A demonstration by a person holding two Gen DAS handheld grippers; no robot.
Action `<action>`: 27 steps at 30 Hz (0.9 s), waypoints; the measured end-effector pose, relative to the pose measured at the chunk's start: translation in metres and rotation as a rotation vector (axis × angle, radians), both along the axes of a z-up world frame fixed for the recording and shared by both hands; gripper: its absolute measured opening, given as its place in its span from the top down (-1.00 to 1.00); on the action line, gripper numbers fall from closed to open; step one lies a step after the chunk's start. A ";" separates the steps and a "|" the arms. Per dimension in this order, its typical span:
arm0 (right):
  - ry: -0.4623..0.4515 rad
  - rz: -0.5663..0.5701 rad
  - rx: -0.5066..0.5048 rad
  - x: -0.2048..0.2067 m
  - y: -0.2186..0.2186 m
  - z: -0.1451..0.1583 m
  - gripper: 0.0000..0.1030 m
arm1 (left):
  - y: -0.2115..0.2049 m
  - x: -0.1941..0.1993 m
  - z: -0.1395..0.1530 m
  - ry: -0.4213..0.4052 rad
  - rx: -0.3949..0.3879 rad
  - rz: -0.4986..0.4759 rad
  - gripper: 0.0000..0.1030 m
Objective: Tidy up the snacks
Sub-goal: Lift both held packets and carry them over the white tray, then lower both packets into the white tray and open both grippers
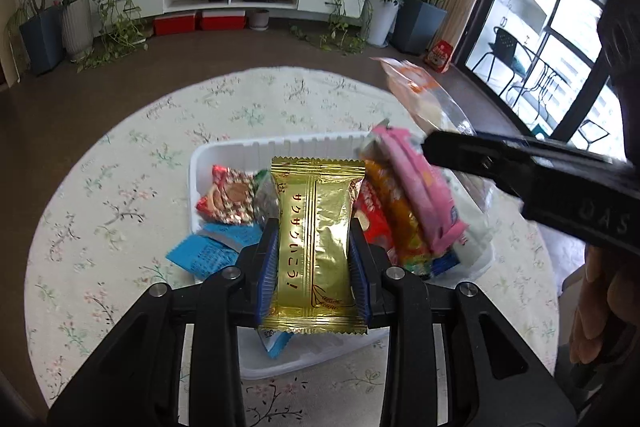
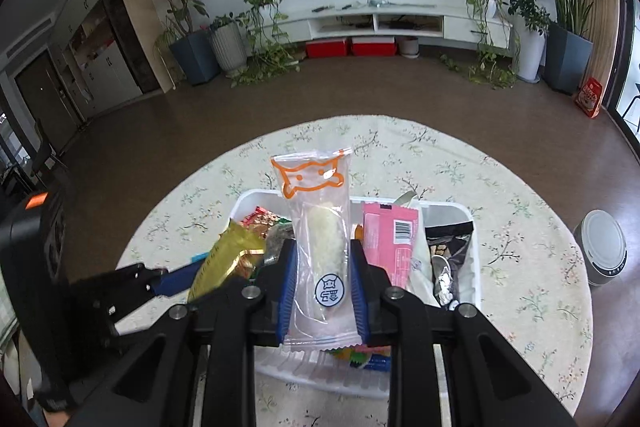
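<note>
Clamped in the left gripper (image 1: 314,251), a gold wafer packet (image 1: 316,227) hangs above the white tray (image 1: 240,147), long axis pointing away; the right gripper (image 2: 322,279) pinches a clear snack sleeve (image 2: 318,227) likewise over the tray's right half.

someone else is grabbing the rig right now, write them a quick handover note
Left gripper: jaws shut on the gold packet, held above the white tray.
Right gripper: jaws shut on the clear packet with the orange cat print, also above the tray.
Tray sits on the round floral table and holds many mixed snacks, including a pink packet.
Done: two packets gripped.
Left: place both; where they go is not shown.
</note>
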State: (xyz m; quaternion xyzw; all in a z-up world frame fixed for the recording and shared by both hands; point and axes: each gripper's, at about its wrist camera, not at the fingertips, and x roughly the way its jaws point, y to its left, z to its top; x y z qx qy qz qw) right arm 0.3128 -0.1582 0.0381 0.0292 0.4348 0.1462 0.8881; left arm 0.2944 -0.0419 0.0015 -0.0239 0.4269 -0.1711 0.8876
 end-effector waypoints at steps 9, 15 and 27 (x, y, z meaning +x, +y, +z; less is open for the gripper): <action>0.066 0.031 -0.057 0.028 0.019 -0.035 0.48 | -0.007 0.011 -0.035 0.020 0.036 0.002 0.42; 0.094 0.037 -0.095 0.035 0.023 -0.051 0.47 | -0.011 0.017 -0.046 0.022 0.043 -0.009 0.39; 0.110 0.023 -0.115 0.042 0.026 -0.062 0.44 | -0.016 0.026 -0.046 0.031 0.052 -0.011 0.38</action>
